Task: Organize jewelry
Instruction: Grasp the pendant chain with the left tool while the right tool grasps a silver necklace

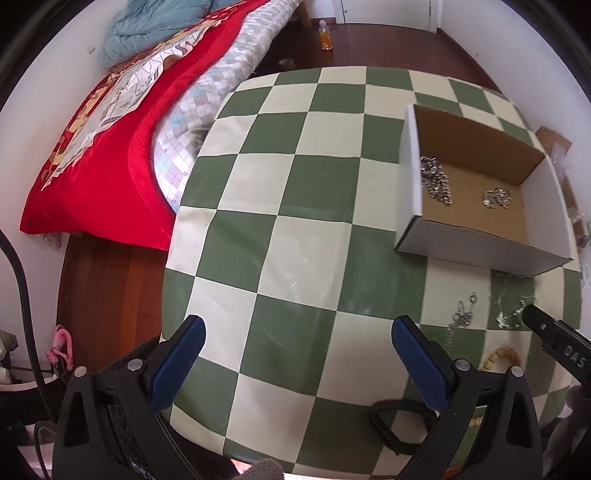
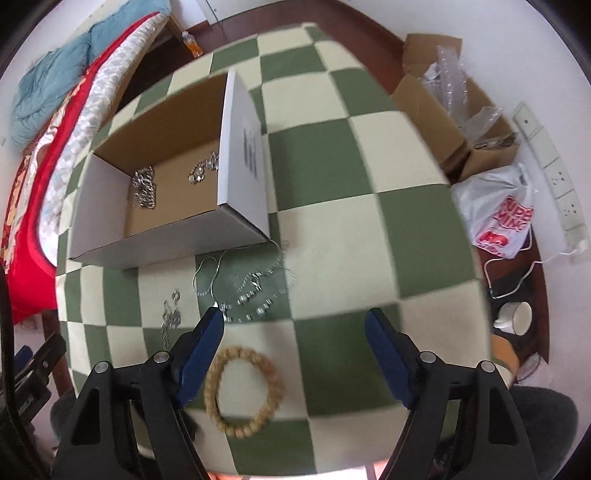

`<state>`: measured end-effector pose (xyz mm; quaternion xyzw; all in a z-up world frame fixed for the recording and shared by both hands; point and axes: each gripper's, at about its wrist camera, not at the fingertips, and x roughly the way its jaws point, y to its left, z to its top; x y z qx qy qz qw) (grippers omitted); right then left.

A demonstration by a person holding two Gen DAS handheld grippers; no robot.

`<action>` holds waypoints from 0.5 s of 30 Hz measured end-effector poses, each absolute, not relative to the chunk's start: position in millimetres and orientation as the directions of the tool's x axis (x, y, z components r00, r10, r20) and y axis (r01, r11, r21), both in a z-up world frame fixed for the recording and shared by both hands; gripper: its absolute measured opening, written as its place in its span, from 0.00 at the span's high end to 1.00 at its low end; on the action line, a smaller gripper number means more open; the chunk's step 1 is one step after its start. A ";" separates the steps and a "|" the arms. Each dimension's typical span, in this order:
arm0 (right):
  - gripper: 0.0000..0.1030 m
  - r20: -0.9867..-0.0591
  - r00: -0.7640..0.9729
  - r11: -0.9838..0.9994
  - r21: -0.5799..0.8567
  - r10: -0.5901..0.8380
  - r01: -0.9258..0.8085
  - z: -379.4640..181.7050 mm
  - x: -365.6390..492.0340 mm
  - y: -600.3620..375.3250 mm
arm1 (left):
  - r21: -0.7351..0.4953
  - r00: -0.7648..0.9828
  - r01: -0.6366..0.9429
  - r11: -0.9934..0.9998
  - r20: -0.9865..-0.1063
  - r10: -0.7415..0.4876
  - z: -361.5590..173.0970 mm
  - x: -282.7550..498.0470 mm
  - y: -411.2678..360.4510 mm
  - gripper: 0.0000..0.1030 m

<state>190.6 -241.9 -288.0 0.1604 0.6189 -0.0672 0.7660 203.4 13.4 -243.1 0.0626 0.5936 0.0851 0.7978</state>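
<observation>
An open white cardboard box [image 1: 406, 192] [image 2: 243, 162] stands on the green-and-cream checked table [image 1: 295, 206] [image 2: 332, 221]. Inside lie a silver chain [image 1: 436, 181] [image 2: 144, 187] and a small silver piece [image 1: 496, 198] [image 2: 201, 170]. In front of the box lie a beaded silver necklace [image 2: 251, 291] [image 1: 511, 306], a small silver chain [image 2: 171, 314] [image 1: 461, 317] and a wooden bead bracelet [image 2: 242, 391] [image 1: 500, 357]. My left gripper [image 1: 299, 332] is open and empty over bare table. My right gripper [image 2: 295, 321] is open and empty, above the bracelet and necklace.
A bed with a red cover [image 1: 103, 177] lies left of the table. Cardboard boxes [image 2: 443, 110], a white plastic bag [image 2: 495, 210], a cup [image 2: 515, 317] and a power strip [image 2: 554, 173] sit on the floor to the right. A small bottle [image 1: 326, 35] stands beyond the table.
</observation>
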 end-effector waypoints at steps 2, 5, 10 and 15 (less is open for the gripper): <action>0.22 -0.974 0.213 0.944 0.145 0.083 0.297 -300.3 199.0 -232.1 | 0.208 0.272 -0.056 0.977 -0.938 0.215 -247.7 205.8 13.3 0.00; 0.22 -0.980 0.196 0.953 0.096 0.039 0.288 -313.0 205.1 -218.6 | 0.212 0.262 -0.048 0.976 -0.940 0.217 -253.6 206.6 12.3 0.00; 0.26 -0.978 0.198 0.970 -0.015 -0.065 0.241 -322.7 204.9 -196.3 | 0.221 0.254 -0.037 0.974 -0.941 0.224 -258.7 207.5 10.9 0.00; 0.89 -0.967 0.241 0.976 -0.030 -0.083 0.214 -320.1 200.5 -192.3 | 0.217 0.254 -0.036 0.976 -0.942 0.219 -258.3 206.5 9.8 0.00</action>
